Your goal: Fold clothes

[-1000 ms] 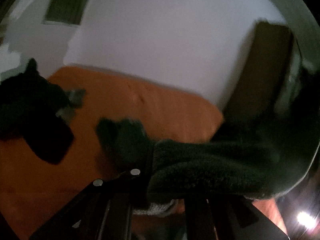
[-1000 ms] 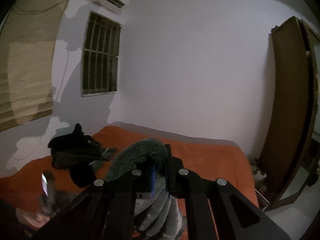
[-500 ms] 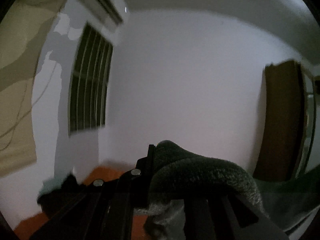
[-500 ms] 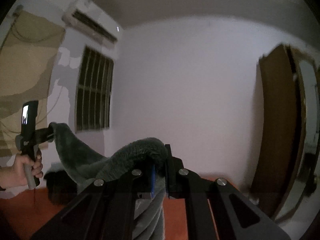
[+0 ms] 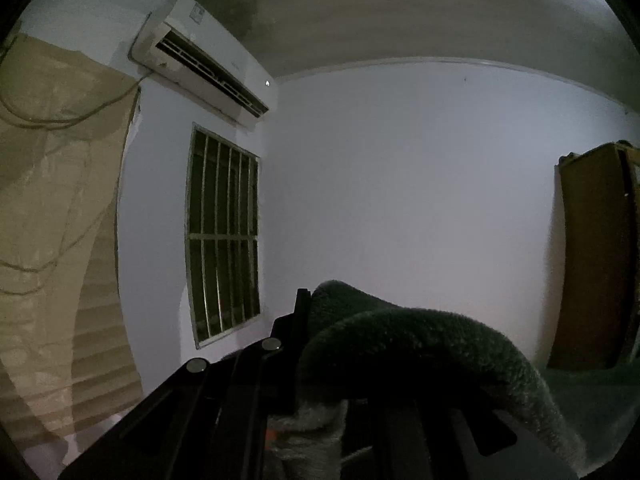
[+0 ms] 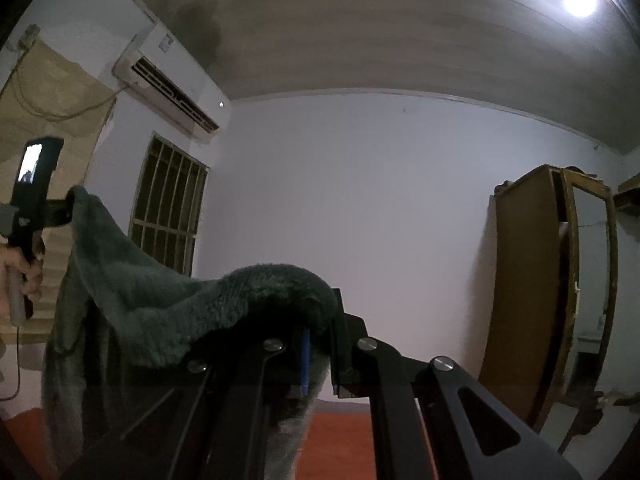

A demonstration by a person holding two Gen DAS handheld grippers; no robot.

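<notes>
While a second ago it lay low over the orange bed [image 6: 344, 440], the dark grey fleecy garment [image 6: 160, 300] now hangs high, spread between left gripper [image 6: 66, 210] and right gripper [image 6: 320, 344], both jaws clenched on its edge, ready for folding.

The fleece garment [image 6: 160, 300] is dark grey-green, plain. The bed cover [image 6: 340, 440] is orange and the wardrobe [image 6: 520, 280] brown. The walls [image 6: 360, 200] are plain white.
</notes>
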